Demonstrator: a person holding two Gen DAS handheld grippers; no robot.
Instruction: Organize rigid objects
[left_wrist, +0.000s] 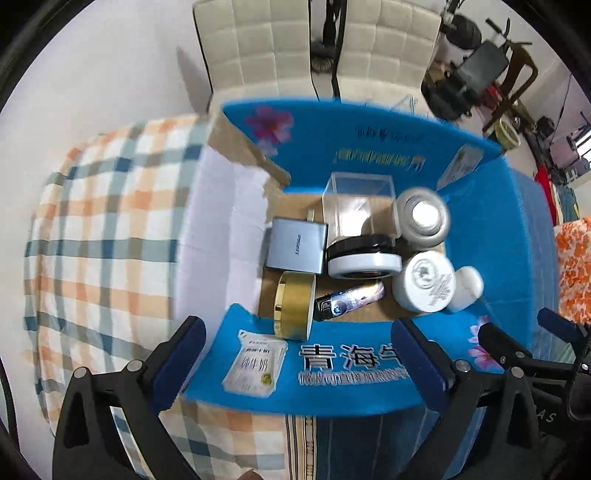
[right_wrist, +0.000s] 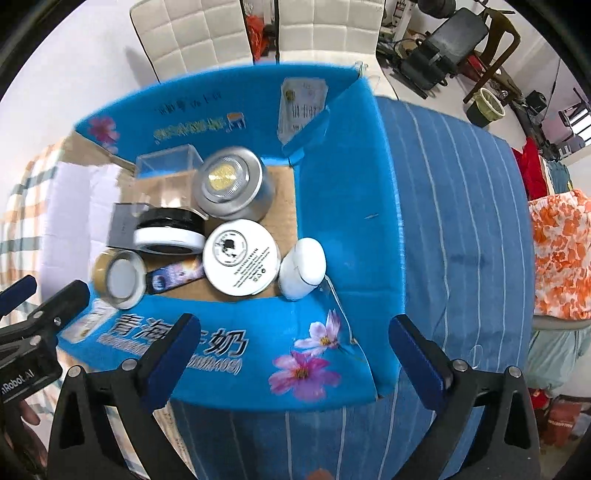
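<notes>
Grippers both spread wide, empty, hovering over the near flap of the box. Left gripper (left_wrist: 299, 354) sits above the printed flap; right gripper (right_wrist: 295, 350) sits above the flap corner with the pink flowers. Blue cardboard box (left_wrist: 491, 236) lies open on a bed, flaps folded out. Inside on the brown floor: gold tin (left_wrist: 293, 308) on its side at the near-left, grey flat case (left_wrist: 295, 245) behind it, black-and-white round jar (left_wrist: 364, 260) in the middle, clear plastic box (left_wrist: 356, 201) at the back. Silver round tin (left_wrist: 423, 218) stands back-right, white jar (left_wrist: 424, 282) in front of it, small white bottle (left_wrist: 467, 286) touching that jar against the right wall. Printed tube (left_wrist: 349, 301) lies flat between gold tin and white jar. Checked blanket (left_wrist: 99, 236) left, blue striped sheet (right_wrist: 461, 221) right.
</notes>
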